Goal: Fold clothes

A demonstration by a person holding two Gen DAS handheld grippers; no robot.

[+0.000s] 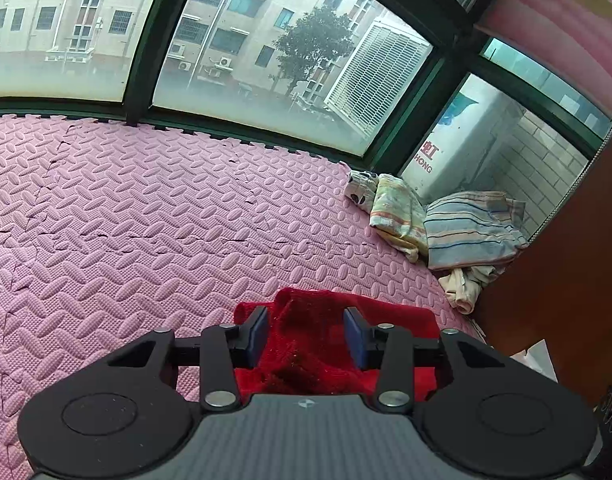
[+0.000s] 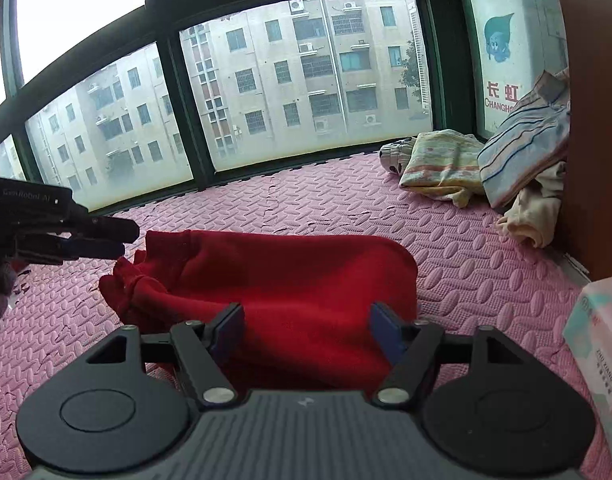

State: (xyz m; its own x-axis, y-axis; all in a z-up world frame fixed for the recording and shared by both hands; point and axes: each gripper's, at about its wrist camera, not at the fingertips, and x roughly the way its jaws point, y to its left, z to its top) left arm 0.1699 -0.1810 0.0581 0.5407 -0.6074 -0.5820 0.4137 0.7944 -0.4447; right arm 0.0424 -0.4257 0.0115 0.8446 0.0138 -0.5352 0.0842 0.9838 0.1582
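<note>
white unit outside the window (image 2: 505, 52) is showing red "长虹" over "CHANGHO…", cut off | left gripper (image 2: 120, 240) body is reading "Gen Robot AI", faint | tissue pack (image 2: 597, 360) is carrying small print, unreadable

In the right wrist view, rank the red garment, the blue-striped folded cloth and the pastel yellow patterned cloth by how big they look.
1. Red knitted garment: largest by far, though it lies nearest the camera, which inflates it.
2 and 3. Blue-striped folded cloth and pastel yellow patterned cloth: they look alike in size, so no ranking; the striped one is partly cut off by the brown panel.
</note>
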